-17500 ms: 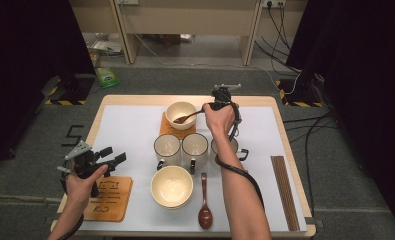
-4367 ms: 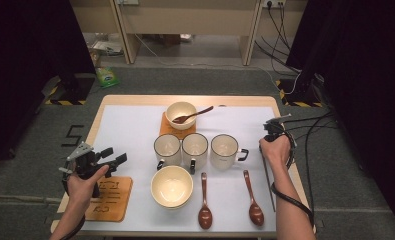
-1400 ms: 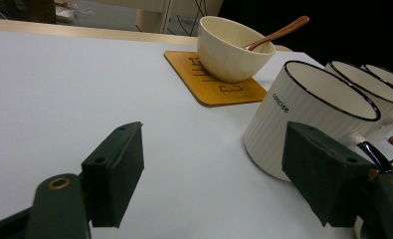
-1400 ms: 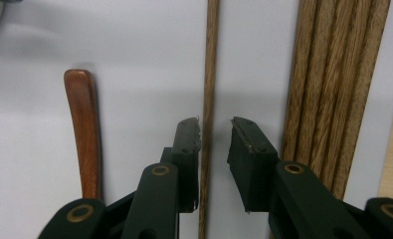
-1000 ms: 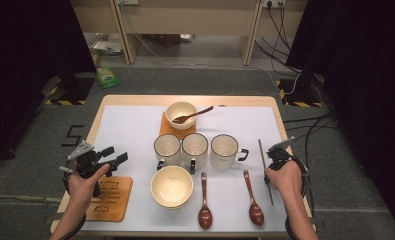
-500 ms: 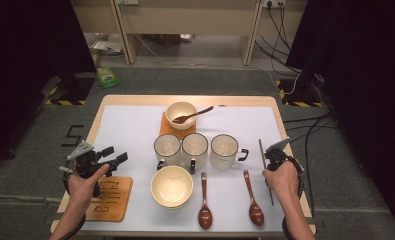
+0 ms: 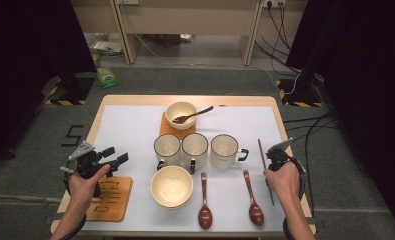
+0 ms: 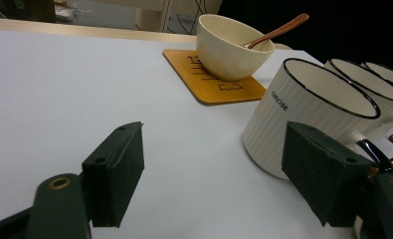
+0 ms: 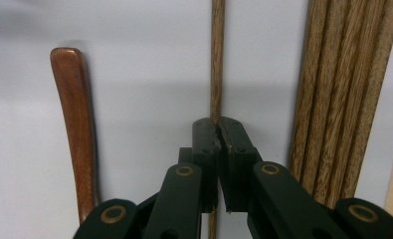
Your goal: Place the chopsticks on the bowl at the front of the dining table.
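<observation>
Table partly set: two spoons lie by the near bowl. Right gripper pinches one chopstick near the right edge, beside the remaining chopsticks; left gripper idles, jaws wide.

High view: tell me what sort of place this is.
Probably a lab or recording studio set up for tabletop demonstrations: black curtains flank the table, cables trail across a grey floor, and hazard tape marks stand bases.

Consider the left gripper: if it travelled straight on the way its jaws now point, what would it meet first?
Probably the nearest mug. The left gripper is open above bare table, and that mug stands just ahead towards its right jaw. Depth is unclear, so it might slip past on the left.
</observation>
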The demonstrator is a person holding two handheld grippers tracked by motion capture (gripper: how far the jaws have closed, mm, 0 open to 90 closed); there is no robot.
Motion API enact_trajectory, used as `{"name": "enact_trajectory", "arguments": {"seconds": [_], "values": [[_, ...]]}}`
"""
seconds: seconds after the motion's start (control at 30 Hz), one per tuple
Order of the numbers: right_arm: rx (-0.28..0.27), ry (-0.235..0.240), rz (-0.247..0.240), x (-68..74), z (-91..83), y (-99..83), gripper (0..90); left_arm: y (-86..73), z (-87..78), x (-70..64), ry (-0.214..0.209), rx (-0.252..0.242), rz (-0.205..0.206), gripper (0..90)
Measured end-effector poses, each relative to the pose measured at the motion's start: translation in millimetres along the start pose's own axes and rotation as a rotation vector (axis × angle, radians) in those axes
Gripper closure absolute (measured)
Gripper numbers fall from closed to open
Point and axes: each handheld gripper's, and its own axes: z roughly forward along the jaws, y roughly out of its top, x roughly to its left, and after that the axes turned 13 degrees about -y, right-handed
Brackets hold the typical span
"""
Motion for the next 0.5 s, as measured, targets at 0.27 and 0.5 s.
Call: {"name": "enact_trajectory", "arguments": {"seconds": [0.27, 0.5], "values": [[-0.012, 0.022, 0.013, -2.8, -0.5, -0.3, 86.2, -0.3, -0.5, 1.0, 0.002, 0.000, -0.002, 24.1], [-0.037, 0.038, 0.027, -5.0, -5.8, -1.4, 86.2, -0.6, 0.2, 0.5, 0.002, 0.003, 0.000, 24.1]]}}
